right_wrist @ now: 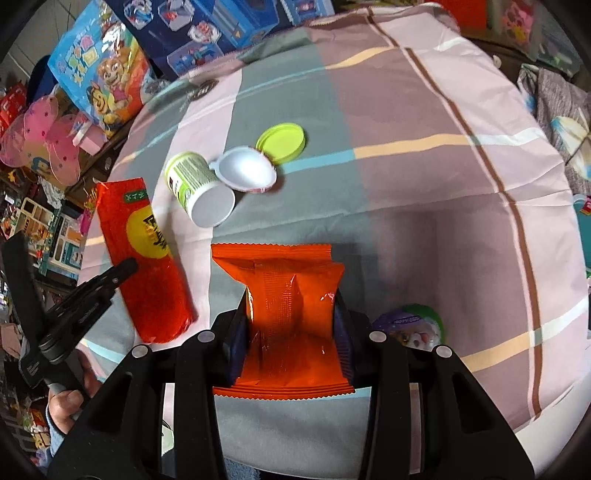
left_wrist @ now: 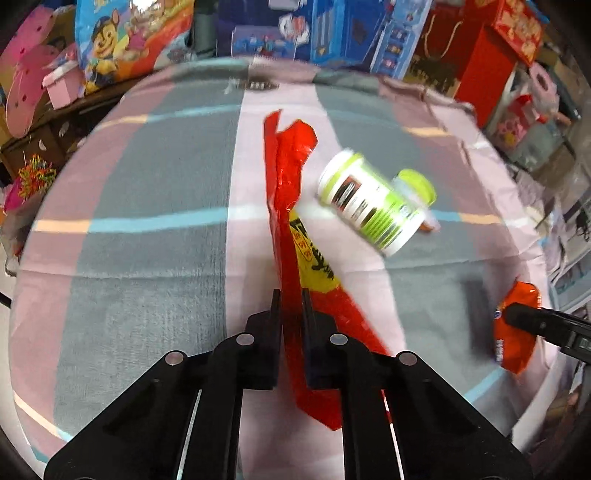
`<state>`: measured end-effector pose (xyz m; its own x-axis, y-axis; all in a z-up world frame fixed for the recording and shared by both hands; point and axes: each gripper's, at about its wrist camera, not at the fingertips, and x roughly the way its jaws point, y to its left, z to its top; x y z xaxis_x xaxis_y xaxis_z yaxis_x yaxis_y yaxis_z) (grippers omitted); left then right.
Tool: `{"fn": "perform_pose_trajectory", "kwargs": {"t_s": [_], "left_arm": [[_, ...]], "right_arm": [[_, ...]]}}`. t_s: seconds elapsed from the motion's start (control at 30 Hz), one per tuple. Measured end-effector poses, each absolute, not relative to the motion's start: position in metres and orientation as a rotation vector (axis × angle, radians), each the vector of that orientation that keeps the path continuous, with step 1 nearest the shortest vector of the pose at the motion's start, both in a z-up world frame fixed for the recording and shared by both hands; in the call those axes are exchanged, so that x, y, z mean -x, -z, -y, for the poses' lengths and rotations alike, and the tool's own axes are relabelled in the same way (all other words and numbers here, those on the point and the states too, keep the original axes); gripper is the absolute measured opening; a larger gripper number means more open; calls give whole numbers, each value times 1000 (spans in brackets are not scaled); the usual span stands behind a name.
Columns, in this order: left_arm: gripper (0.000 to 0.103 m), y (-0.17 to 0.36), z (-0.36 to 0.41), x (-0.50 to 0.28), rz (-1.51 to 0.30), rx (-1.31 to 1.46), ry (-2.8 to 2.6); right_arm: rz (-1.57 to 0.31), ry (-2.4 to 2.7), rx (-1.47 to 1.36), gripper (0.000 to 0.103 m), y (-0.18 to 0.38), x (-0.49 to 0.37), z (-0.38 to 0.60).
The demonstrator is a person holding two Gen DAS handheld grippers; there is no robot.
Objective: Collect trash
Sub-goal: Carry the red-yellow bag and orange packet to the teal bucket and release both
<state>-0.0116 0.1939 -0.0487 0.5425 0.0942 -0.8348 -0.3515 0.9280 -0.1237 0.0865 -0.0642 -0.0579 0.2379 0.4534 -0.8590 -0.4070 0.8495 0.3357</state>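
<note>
A: Red wrapper (left_wrist: 291,206) — long, flat, pinched near its close end by the left gripper (left_wrist: 291,299). Jaws nearly together, only the foil between them. Long axis runs straight away from that camera toward the far cloth (left_wrist: 147,258) edge, top end crumpled.

B: Right side?

A: Right gripper (right_wrist: 291,302) partly closed on the orange packet (right_wrist: 291,295), pads pressing both sides. Packet's crimped ends lie crosswise, one far, one near; its length runs along the fingers.

B: Poses?

A: Both grippers pitch steeply down at the cloth. In the right view a hand (right_wrist: 66,402) shows low left on the left tool's handle.

B: Room to move?

A: Cup (right_wrist: 199,188) on its side just right of the wrapper, open mouth toward the right camera, apart from both jaws. White seal (right_wrist: 247,170) touches the cup; green lid (right_wrist: 282,142) just behind the seal. Small round pack (right_wrist: 417,325) beside the right gripper's right finger. Cloth right of centre is bare to its edge. Toy boxes (left_wrist: 332,33) crowd the far edge, pink items (right_wrist: 44,140) the left edge
</note>
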Motion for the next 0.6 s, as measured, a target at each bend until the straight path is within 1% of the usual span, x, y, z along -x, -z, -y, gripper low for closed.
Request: {"fn": "perform_pose_trajectory", "kwargs": {"t_s": [0.07,0.27,0.4,0.6], "left_arm": [[7,34,-192,13,-935,290,-248],[6,-2,-175,14,-883,285,-128],[6,-23,-148,7,-856,272,-33],[7,-38,-102,-15,-842,198,66]], "right_arm": [[-1178,-589,-59,38,52,-87,69],[-1144,-582,-113,38,38,-88,88],[-1116,-568,-148,38,28,-89,104],[-1076,-521,-204,38,17,-94,138]]}}
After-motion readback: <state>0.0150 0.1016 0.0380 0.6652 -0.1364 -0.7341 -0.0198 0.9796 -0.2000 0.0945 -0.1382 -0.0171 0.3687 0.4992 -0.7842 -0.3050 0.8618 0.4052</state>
